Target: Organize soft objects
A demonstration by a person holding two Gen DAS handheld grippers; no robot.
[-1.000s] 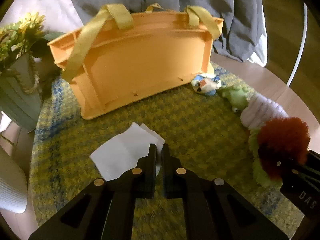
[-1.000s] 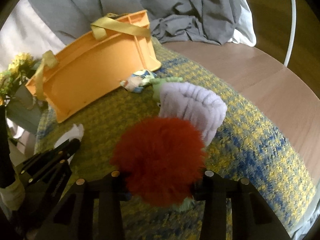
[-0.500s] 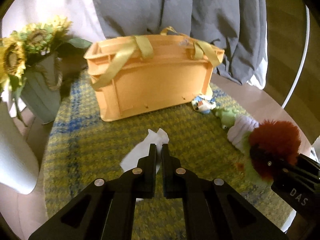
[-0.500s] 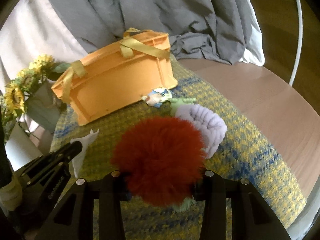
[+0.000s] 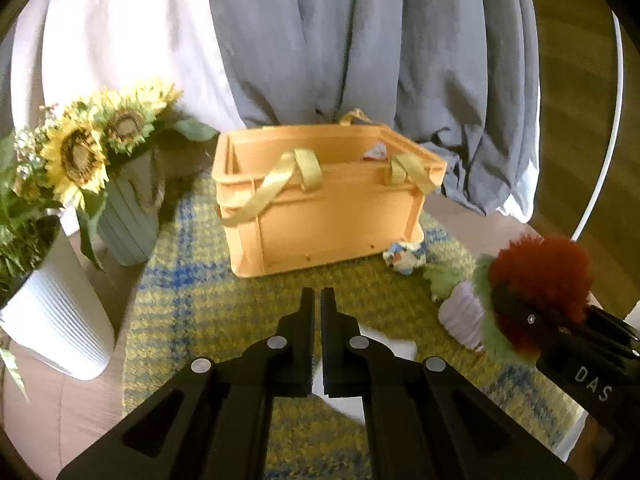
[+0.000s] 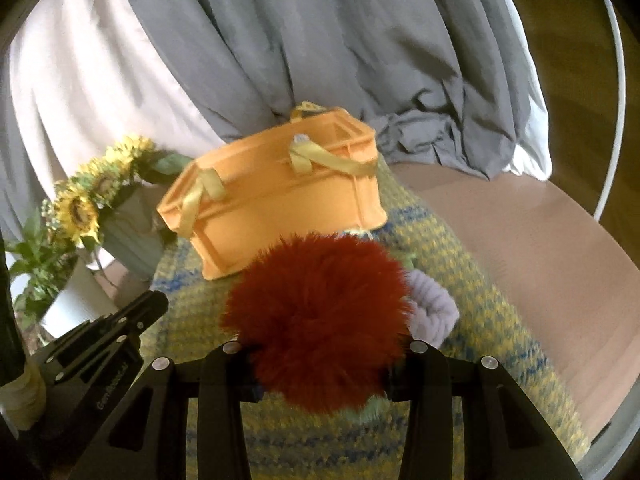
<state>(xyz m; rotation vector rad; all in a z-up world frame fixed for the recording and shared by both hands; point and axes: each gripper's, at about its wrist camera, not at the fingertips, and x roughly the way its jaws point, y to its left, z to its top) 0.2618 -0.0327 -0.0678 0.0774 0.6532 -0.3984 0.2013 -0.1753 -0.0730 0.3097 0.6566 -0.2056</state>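
My right gripper (image 6: 320, 356) is shut on a fluffy red and green pompom toy (image 6: 320, 320), held above the mat; it also shows in the left wrist view (image 5: 536, 280). My left gripper (image 5: 317, 300) is shut on a white cloth (image 5: 384, 344), which hangs below its fingers. The orange crate (image 5: 320, 220) with yellow straps stands upright at the back of the mat, also in the right wrist view (image 6: 276, 208). A lilac knitted item (image 5: 464, 316), a green plush (image 5: 444, 278) and a small blue and white plush (image 5: 404, 258) lie on the mat at the crate's right.
A yellow and blue woven mat (image 5: 192, 300) covers a round wooden table (image 6: 520, 232). A sunflower vase (image 5: 128, 208) and a white ribbed pot (image 5: 52, 320) stand at the left. Grey and white drapes (image 5: 360, 40) hang behind the crate.
Both grippers have risen and pulled back from the crate. The white cloth has lifted off the mat with my left gripper. The pompom toy stays held in the right gripper.
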